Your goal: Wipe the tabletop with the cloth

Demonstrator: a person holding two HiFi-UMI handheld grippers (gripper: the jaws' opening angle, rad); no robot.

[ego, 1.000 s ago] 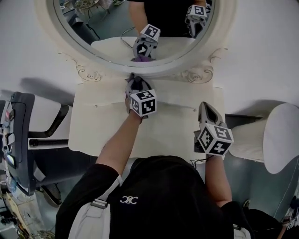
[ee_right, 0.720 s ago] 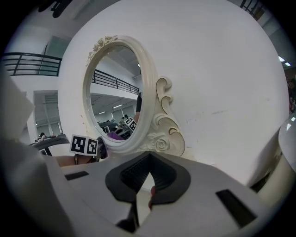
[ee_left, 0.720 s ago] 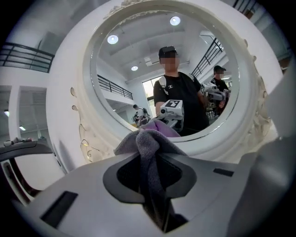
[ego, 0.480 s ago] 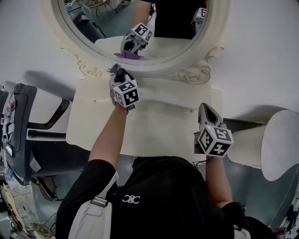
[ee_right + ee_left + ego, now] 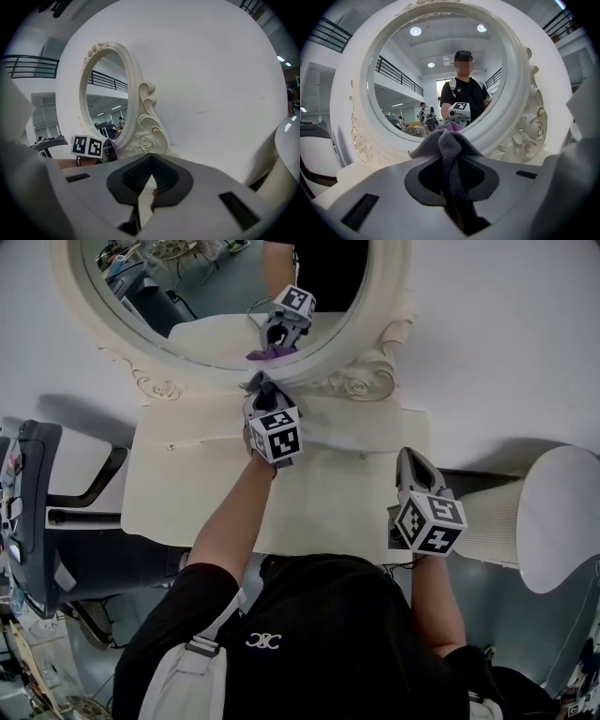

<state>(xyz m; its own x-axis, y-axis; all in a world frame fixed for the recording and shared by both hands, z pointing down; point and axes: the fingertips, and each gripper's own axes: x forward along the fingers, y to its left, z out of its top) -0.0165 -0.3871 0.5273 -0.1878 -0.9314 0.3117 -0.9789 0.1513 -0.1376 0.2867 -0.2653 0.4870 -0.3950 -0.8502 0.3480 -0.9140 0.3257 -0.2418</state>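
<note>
A grey-purple cloth (image 5: pixel 449 146) is bunched between the jaws of my left gripper (image 5: pixel 452 171), which is shut on it. In the head view the left gripper (image 5: pixel 263 390) presses the cloth (image 5: pixel 254 382) onto the back edge of the cream tabletop (image 5: pixel 187 488), right at the foot of the oval mirror's frame. My right gripper (image 5: pixel 411 463) hovers over the table's right edge with its jaws together and nothing in them. In the right gripper view the right gripper (image 5: pixel 146 187) shows only a thin sliver between its pads.
An ornate white oval mirror (image 5: pixel 225 306) stands against the wall behind the table and reflects the left gripper and the cloth. A white rounded chair (image 5: pixel 553 512) stands close at the right. Dark chairs and equipment (image 5: pixel 37 512) crowd the left side.
The left gripper carried the cloth leftward along the mirror's base, then back right to near the middle. The right gripper stayed where it was.
</note>
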